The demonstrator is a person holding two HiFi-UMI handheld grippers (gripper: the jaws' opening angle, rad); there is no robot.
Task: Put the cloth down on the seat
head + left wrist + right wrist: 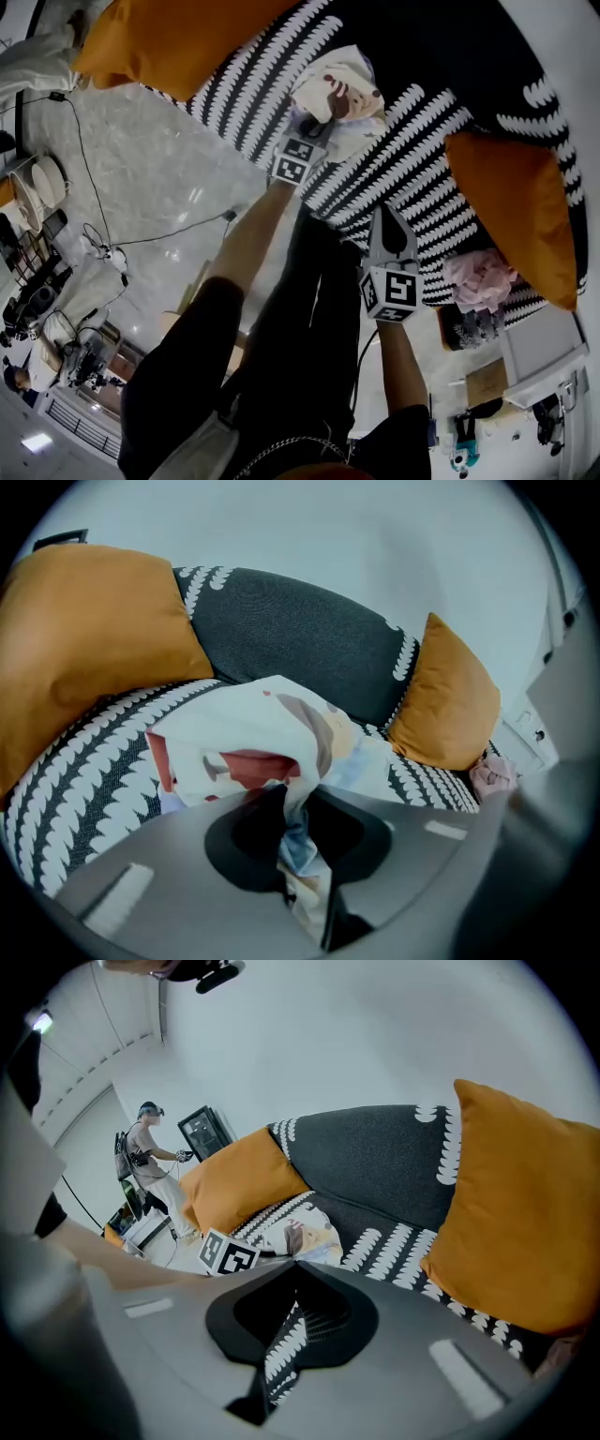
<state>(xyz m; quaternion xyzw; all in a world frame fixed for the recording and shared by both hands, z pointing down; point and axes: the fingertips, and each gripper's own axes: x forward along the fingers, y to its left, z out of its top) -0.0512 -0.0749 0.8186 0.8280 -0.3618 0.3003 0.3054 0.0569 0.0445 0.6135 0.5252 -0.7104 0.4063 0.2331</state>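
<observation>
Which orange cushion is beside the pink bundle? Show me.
The right cushion in the head view; the pink bundle lies by it, far from the left cushion.

The cloth (246, 726) looks soft and matt; seat (84, 789) woven fabric; floor (159, 164) glossy, perhaps polished stone.

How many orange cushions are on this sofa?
2. One orange cushion lies at the sofa end in the head view's upper left; the other at the opposite end, on the right. None looks hidden.
</observation>
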